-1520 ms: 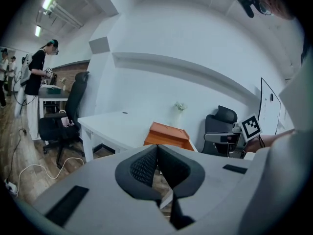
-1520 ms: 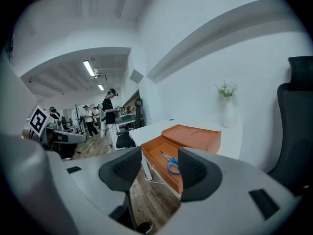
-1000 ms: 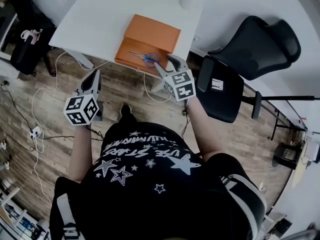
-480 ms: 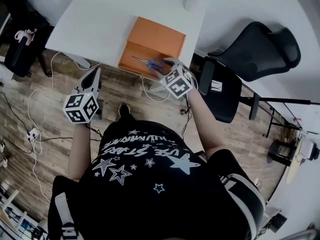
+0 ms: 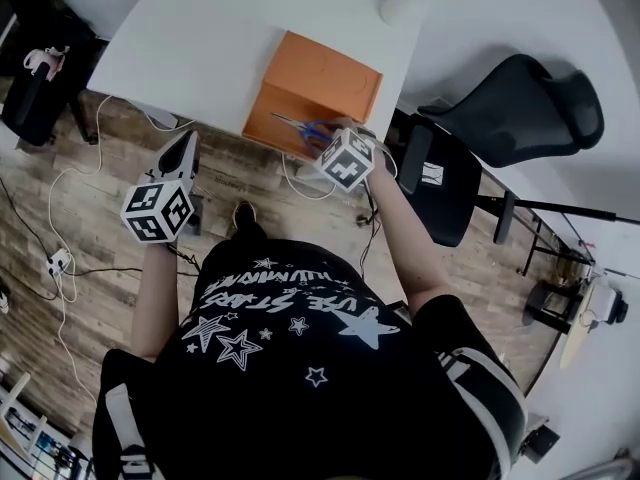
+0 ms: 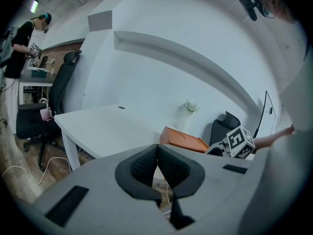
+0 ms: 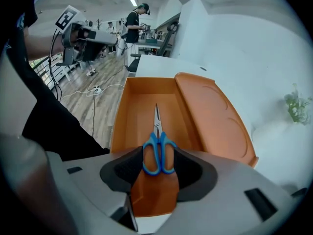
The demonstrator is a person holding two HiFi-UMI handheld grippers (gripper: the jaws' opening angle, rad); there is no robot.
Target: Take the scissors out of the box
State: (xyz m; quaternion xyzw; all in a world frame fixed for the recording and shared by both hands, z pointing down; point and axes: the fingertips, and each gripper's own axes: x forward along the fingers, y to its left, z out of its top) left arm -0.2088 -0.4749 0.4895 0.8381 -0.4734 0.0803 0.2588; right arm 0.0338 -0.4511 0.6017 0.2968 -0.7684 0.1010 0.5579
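Observation:
An orange box (image 5: 325, 78) lies open at the near edge of the white table (image 5: 200, 38), its lid folded flat to the right. Inside the box's tray (image 7: 142, 106) lie blue-handled scissors (image 7: 158, 151) with the blades pointing away from me. My right gripper (image 7: 159, 169) is open; its pads stand on either side of the blue handles with small gaps. In the head view the right gripper (image 5: 338, 140) reaches over the box's near end, where the scissors (image 5: 303, 127) show. My left gripper (image 5: 184, 152) hangs over the floor left of the box, shut and empty (image 6: 157, 166).
A black office chair (image 5: 500, 108) stands right of the table, close to my right arm. A white vase with flowers (image 5: 405, 3) sits at the table's far edge. Cables (image 5: 70, 198) trail over the wooden floor. A person (image 6: 22, 33) stands at another desk far off.
My right gripper has moved forward over the box's near end, so the scissor handles now lie between its pads. The left gripper has hardly moved.

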